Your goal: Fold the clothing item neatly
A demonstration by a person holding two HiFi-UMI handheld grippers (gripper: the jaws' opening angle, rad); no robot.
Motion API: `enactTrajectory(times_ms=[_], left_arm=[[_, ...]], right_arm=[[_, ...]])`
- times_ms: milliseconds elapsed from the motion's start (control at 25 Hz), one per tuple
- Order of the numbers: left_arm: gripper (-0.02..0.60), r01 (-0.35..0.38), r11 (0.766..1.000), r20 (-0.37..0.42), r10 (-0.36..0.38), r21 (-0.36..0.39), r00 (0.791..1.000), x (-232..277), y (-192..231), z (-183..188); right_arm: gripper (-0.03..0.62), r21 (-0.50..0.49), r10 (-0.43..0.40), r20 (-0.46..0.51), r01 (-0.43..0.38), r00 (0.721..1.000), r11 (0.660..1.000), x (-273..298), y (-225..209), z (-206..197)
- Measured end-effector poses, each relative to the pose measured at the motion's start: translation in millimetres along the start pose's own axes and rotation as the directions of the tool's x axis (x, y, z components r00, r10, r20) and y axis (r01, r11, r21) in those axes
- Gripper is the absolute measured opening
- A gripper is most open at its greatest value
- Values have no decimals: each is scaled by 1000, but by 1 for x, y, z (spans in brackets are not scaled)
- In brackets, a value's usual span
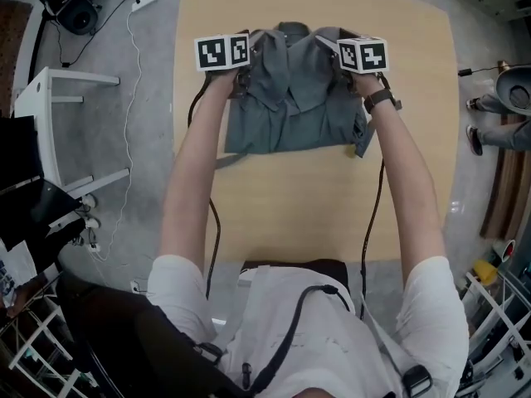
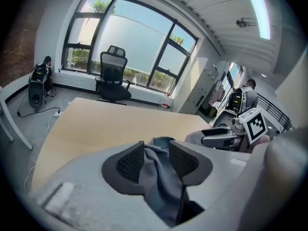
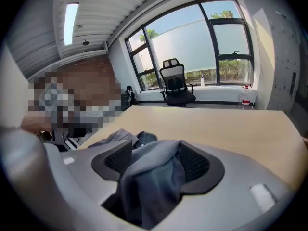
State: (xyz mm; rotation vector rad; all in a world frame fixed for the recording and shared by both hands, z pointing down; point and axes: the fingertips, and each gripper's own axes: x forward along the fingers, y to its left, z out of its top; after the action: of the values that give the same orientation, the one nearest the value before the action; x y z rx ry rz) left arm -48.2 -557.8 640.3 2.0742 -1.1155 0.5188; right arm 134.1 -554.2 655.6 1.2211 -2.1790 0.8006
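On the far half of the pale wooden table [image 1: 315, 197] lies the grey-blue collared cotton shirt [image 1: 290, 110], folded into a rough rectangle. At its far left corner the left gripper [image 2: 156, 155] has its jaws apart, with cloth lying loose between them. At the far right corner the right gripper [image 3: 156, 160] is spread wide too, with fabric draped slack between its jaws.

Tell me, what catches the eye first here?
A grey shirt, partly folded, lies at the far end of a pale wooden table. The left claw and right claw sit at its two far corners, jaws apart with loose cloth between them.
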Motion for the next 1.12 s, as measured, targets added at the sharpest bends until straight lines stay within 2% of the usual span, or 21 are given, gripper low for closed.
enactTrajectory(times_ms=[120, 200, 360, 480, 600, 680, 760, 840, 960, 1040, 1120], left_arm=[[169, 6, 1000, 20, -7, 20, 1000, -18, -5, 0], [167, 15, 1000, 43, -16, 25, 999, -34, -11, -1], [166, 84, 996, 125, -84, 9, 989, -73, -37, -4], [161, 107, 993, 208, -113, 41, 972, -114, -64, -5], [125, 81, 994, 288, -99, 74, 953, -157, -85, -7], [79, 61, 995, 331, -84, 79, 940, -183, -98, -14], [0, 48, 994, 354, -79, 94, 932, -206, -114, -28], [0, 48, 992, 352, -86, 114, 932, -222, -131, -50], [-2, 12, 990, 366, -65, 143, 928, -244, -152, -86], [-2, -34, 978, 417, -57, 206, 907, -266, -171, -96], [-2, -47, 968, 460, -75, 248, 885, -291, -191, -102]], right_arm=[[388, 1, 3, -36, -3, 999, 1000, -16, -3, 0], [377, 11, -3, -9, 3, 1000, 1000, -35, -3, 6], [309, -9, -16, 122, 18, 992, 1000, -86, 19, 13], [243, -29, -13, 254, 21, 967, 999, -130, 58, 10], [158, 56, 3, 380, -27, 925, 998, -170, 96, 1], [98, 137, 13, 435, -81, 900, 987, -192, 118, -13], [6, 205, 19, 473, -130, 881, 970, -212, 140, -29], [2, 223, 18, 488, -144, 873, 964, -228, 162, -47], [2, 164, 7, 495, -101, 869, 981, -254, 197, -72], [2, 49, -7, 517, -22, 856, 999, -278, 224, -75], [5, -32, -8, 551, 31, 835, 999, -302, 253, -74]])
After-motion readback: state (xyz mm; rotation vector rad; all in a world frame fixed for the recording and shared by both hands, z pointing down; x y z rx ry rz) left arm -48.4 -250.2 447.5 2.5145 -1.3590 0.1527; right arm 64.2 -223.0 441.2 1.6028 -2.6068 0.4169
